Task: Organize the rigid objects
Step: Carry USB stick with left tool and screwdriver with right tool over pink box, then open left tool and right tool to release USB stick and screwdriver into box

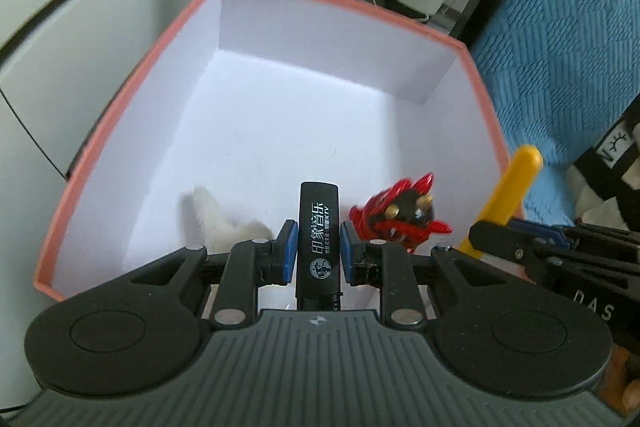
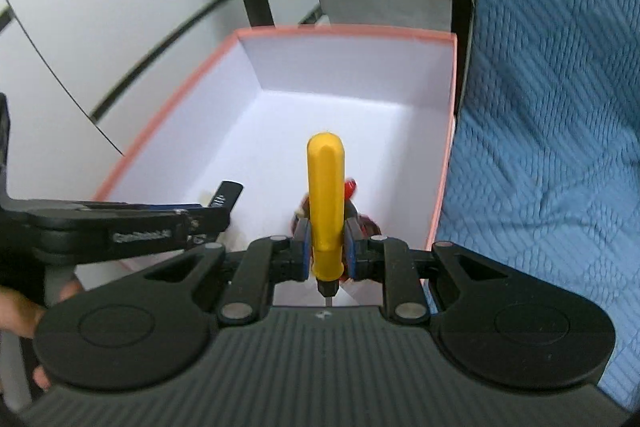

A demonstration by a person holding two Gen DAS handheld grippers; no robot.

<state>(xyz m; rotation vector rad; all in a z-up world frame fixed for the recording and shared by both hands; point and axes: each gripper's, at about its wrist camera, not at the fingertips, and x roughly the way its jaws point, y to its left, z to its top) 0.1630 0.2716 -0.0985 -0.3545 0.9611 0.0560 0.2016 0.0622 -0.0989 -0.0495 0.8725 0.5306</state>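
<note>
Black lighter [image 1: 319,239] with white printed characters stands clamped between the blue pads [image 1: 289,251] of the left gripper [image 1: 319,253], whose jaws are closed on its lower body, its top pointing forward over the near end of the box. Beside it, the right gripper [image 2: 326,253] has its jaws closed around the base of a yellow-handled screwdriver [image 2: 326,203], handle forward and the metal shank end toward the camera. Both held items hang above the open pink box [image 1: 132,75] with its white interior. On the box floor just beyond the grippers lie a red and black toy figure [image 1: 400,217] and, to its left, a white fuzzy object [image 1: 218,221], too blurred to name. Right of the box spreads a blue woven cloth [image 2: 552,115]; to the left are pale grey panels [image 1: 80,39].
</note>
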